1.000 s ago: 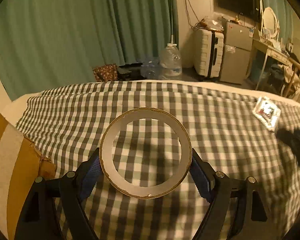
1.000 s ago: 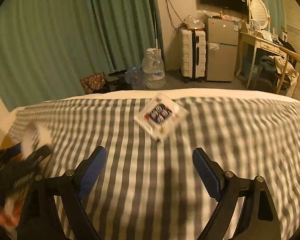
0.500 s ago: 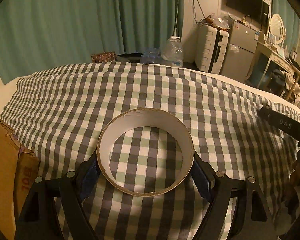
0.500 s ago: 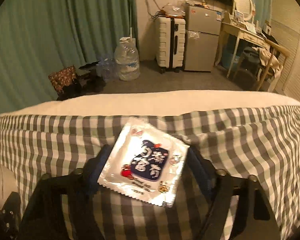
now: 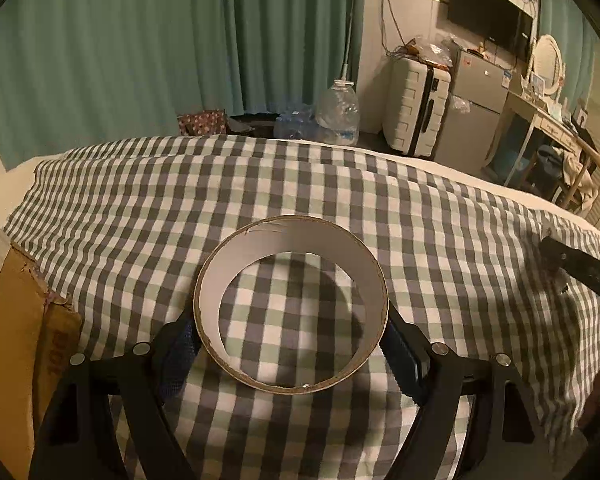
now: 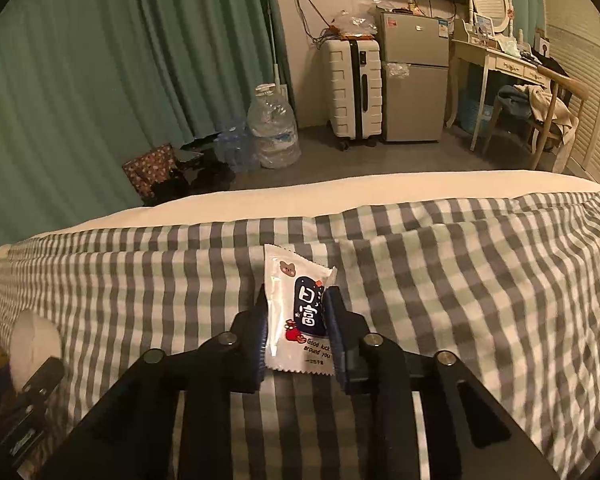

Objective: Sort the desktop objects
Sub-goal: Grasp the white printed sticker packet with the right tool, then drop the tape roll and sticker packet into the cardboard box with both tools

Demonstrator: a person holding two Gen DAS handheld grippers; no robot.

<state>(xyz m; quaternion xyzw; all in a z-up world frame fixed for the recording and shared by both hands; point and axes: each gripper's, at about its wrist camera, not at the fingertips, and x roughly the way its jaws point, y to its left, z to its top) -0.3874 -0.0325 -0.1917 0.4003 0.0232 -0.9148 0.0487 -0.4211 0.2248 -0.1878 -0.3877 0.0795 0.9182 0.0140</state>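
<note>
risk: our right gripper (image 6: 296, 320) is closing on a slick packet (image 6: 298, 312); it could crumple or squirt out
pose: both hands angle down over the checked cloth (image 5: 440, 240)
left: left gripper (image 5: 292, 332) wide, pinching the tape ring (image 5: 236, 256) above the cloth
packet: between the right jaws

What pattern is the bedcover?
Grey, pale green and white check on the bedcover; clearest in the left wrist view.

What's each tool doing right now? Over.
Left tool clamped on tape ring. Right tool closing on packet, pads squeezing it. Checked cloth ahead, nothing in the way. Over.
</note>
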